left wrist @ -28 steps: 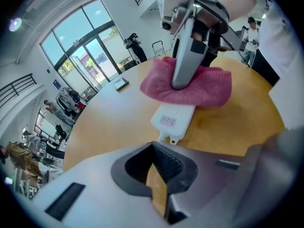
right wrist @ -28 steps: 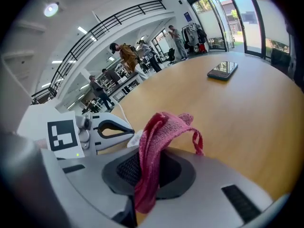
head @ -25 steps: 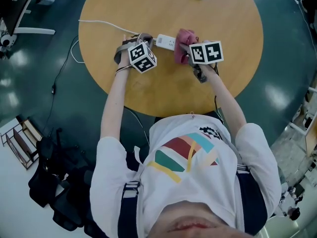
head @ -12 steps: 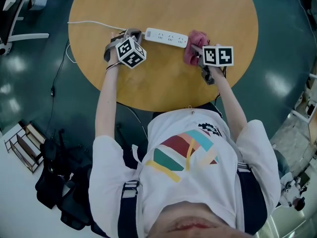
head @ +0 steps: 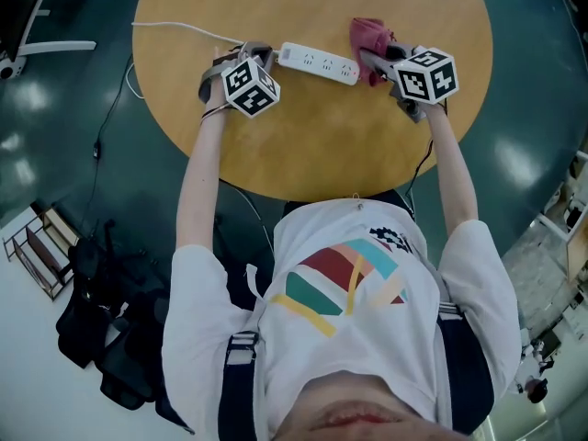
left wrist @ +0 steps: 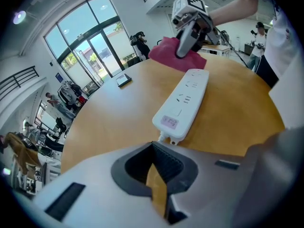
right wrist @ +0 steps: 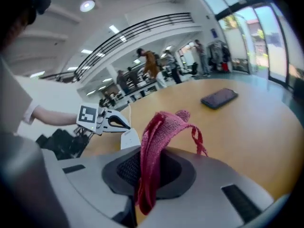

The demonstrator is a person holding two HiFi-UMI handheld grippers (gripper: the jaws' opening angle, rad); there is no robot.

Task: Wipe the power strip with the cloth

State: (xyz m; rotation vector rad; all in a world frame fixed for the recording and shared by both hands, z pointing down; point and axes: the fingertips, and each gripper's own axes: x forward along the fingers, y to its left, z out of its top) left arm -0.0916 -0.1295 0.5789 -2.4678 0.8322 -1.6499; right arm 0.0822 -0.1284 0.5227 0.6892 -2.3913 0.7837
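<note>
A white power strip is lying flat on the round wooden counter, running at a slight slant between the two tools, sockets facing up. The left hand-held gripper is sitting clenched just beside the strip's cord end; in the left gripper view its jaws are standing together with nothing showing between them, and the strip is stretching away from them across the wood. The strip's white cable is trailing off to the left over the counter's edge. The right hand-held gripper is grasping a red cloth at the strip's other end; in the right gripper view the jaws are pinching a fold of the cloth, which is bunching up and arching above them. From the left gripper view the cloth is resting on the counter right at the strip's far end, though whether the two are touching cannot be told. A dark phone is lying flat farther back on the counter, well apart from the strip.
</note>
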